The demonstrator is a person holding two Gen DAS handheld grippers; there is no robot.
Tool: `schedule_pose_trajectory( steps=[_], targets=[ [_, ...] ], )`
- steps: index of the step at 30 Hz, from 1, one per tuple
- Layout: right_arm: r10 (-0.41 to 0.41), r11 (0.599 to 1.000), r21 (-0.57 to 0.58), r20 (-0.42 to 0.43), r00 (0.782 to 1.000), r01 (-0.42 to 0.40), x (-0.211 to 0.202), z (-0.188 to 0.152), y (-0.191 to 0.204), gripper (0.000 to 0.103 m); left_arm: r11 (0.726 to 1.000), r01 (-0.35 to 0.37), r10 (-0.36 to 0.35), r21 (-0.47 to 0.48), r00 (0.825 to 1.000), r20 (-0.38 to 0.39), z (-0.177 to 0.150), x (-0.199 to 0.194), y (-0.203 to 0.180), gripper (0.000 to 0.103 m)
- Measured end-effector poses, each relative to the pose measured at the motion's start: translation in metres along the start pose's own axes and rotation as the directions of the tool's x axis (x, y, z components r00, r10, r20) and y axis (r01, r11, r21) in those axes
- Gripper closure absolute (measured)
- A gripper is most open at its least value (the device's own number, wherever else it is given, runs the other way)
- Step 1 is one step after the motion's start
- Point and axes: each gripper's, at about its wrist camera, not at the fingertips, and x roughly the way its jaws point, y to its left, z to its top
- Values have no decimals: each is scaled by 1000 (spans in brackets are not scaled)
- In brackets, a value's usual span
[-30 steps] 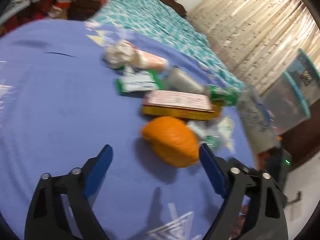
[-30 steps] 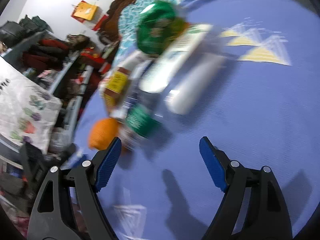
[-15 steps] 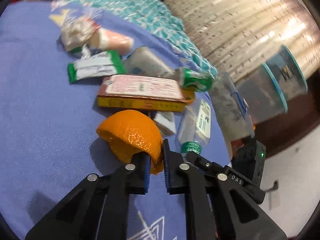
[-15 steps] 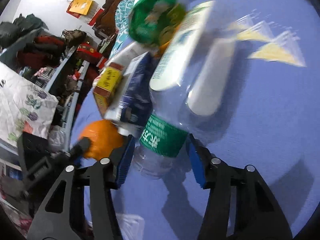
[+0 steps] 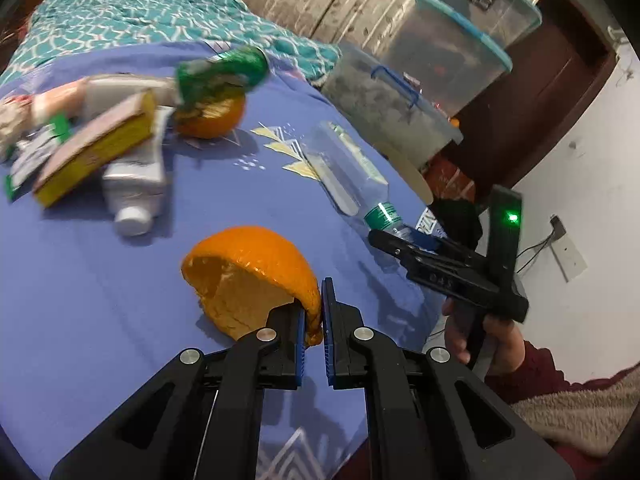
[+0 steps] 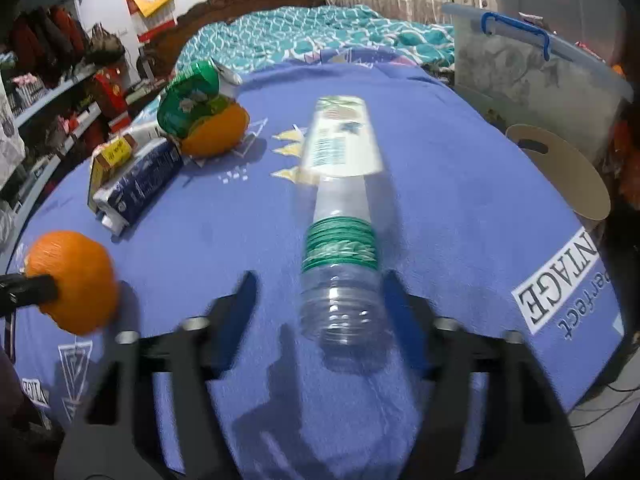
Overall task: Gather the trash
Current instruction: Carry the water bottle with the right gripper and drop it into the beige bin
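My left gripper [image 5: 314, 316] is shut on the rim of a hollow orange peel half [image 5: 248, 272], lifted just above the blue cloth; the peel also shows in the right wrist view [image 6: 74, 280]. My right gripper [image 6: 320, 300] has its jaws on both sides of the neck of a clear plastic bottle [image 6: 340, 208] with a green band, lying along the cloth. The jaws look close to the bottle, blurred. In the left wrist view the right gripper [image 5: 404, 240] is at the bottle [image 5: 352, 172] mouth.
A pile of trash lies at the far left: a yellow box [image 5: 92, 148], a white tube [image 5: 136, 184], a green can [image 5: 224, 68] on another orange half [image 5: 210, 114]. Clear storage bins [image 5: 404, 92] stand beside the table edge. A cardboard disc [image 6: 560, 168] is at right.
My left gripper stays closed on the orange peel, now tilted and raised. The right gripper has lined up along the bottle, jaws still around its neck. Both views swung toward the bins.
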Motion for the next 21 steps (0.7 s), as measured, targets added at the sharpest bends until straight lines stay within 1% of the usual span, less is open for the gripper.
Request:
schedule_pose_trajectory(
  steps=[4, 6, 7, 8, 9, 10, 11, 12, 13, 15, 18, 20, 21],
  targets=[
    [-17, 1000, -12, 17, 1000, 17, 10, 13, 2, 18, 999, -18, 16, -27, 999, -48, 13, 28, -3, 95],
    [-8, 1000, 13, 8, 1000, 8, 21, 19, -1, 19, 999, -31, 30, -26, 998, -56, 19, 37, -7, 95],
    [10, 999, 34, 4, 1000, -10, 25, 22, -6, 30, 999, -42, 41, -16, 998, -56, 20, 40, -10, 96],
    [30, 998, 46, -8, 1000, -30, 31, 24, -4, 54, 999, -50, 50, -5, 997, -55, 22, 43, -14, 96],
    [65, 996, 58, -35, 997, -62, 37, 26, -9, 60, 998, -59, 59, 9, 997, -56, 26, 46, -18, 96],
    [93, 993, 77, -42, 995, -90, 40, 26, -12, 60, 998, -64, 65, 23, 996, -59, 30, 50, -23, 96],
    [140, 984, 112, -34, 990, -135, 41, 26, -19, 60, 997, -64, 66, 35, 996, -65, 35, 54, -27, 96],
    [166, 977, 140, -20, 986, -162, 40, 26, -27, 60, 997, -60, 63, 43, 995, -72, 41, 60, -31, 96],
    [172, 972, 163, 5, 985, -171, 37, 26, -36, 60, 997, -53, 57, 50, 995, -80, 48, 67, -35, 97],
    [151, 967, 199, 49, 987, -158, 29, 25, -50, 60, 997, -38, 44, 64, 995, -94, 60, 80, -45, 97],
    [95, 950, 287, 123, 988, -127, 16, 22, -87, 60, 993, 14, 1, 117, 992, -127, 88, 116, -74, 97],
    [56, 929, 352, 156, 986, -109, 8, 19, -114, 60, 987, 52, -29, 155, 989, -146, 105, 141, -95, 97],
    [35, 913, 396, 171, 985, -101, 3, 17, -131, 60, 983, 68, -41, 170, 987, -155, 111, 152, -105, 97]
  ],
)
